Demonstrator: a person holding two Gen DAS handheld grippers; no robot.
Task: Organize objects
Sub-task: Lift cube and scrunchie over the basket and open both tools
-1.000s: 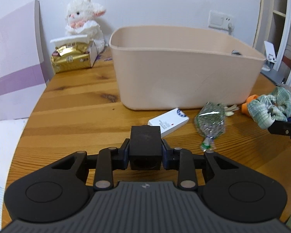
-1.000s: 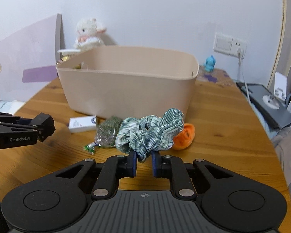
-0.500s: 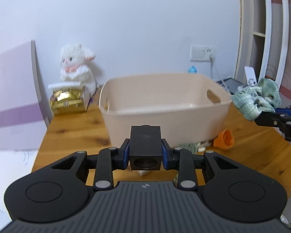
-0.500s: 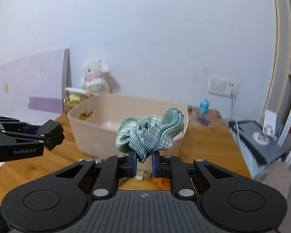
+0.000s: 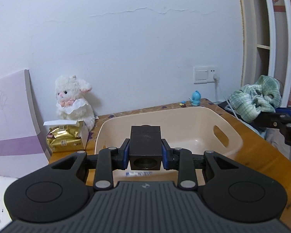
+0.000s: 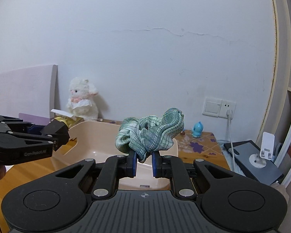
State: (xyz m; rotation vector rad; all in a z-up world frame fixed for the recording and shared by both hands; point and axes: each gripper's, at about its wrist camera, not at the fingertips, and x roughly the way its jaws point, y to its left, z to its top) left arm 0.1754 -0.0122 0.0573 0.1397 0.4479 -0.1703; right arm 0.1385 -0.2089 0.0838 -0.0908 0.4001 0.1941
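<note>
My left gripper [image 5: 145, 156] is shut on a black box [image 5: 145, 145] and holds it above the near rim of a beige plastic bin [image 5: 184, 120]. My right gripper [image 6: 143, 160] is shut on a green plaid scrunchie [image 6: 151, 134], held high above the bin [image 6: 83, 147]. The scrunchie also shows at the right of the left wrist view [image 5: 256, 101]. The left gripper shows at the left of the right wrist view [image 6: 56, 134]. A white box [image 5: 138, 173] on the table peeks out below the black box.
A white plush lamb [image 5: 73, 99] and a gold packet [image 5: 65, 139] stand at the back left by a purple board [image 5: 11, 112]. A blue figurine [image 5: 196, 97] sits near the wall socket [image 5: 205, 74]. A grey device with a white stand [image 6: 261, 155] lies at right.
Both grippers have risen well above the table and now look down into the bin. The items on the table in front of the bin have dropped out of sight.
</note>
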